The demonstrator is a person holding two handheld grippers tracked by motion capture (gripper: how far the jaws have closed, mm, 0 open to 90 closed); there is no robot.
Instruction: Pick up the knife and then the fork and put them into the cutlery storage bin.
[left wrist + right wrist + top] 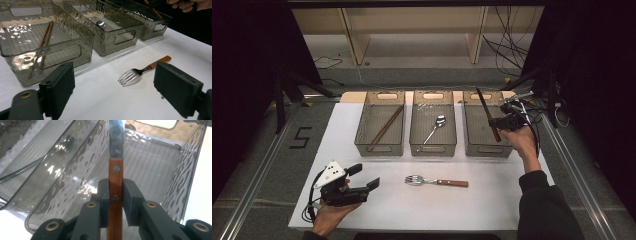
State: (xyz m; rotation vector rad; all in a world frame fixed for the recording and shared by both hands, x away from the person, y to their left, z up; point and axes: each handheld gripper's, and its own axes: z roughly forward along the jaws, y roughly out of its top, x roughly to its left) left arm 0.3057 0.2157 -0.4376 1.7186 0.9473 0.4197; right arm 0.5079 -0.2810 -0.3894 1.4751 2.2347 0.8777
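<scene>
Right claw grips knife above bin; fork apart.

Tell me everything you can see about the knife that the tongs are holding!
The knife has a shiny steel blade and a reddish-brown wooden handle with two round rivets. The right tongs squeeze its handle from both sides, and nothing else touches it. It hangs tilted over the right-hand bin, which looks empty, with its blade pointing away from the person.

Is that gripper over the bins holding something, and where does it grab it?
Yes. The right gripper holds a knife by its wooden handle, above the right bin.
</scene>
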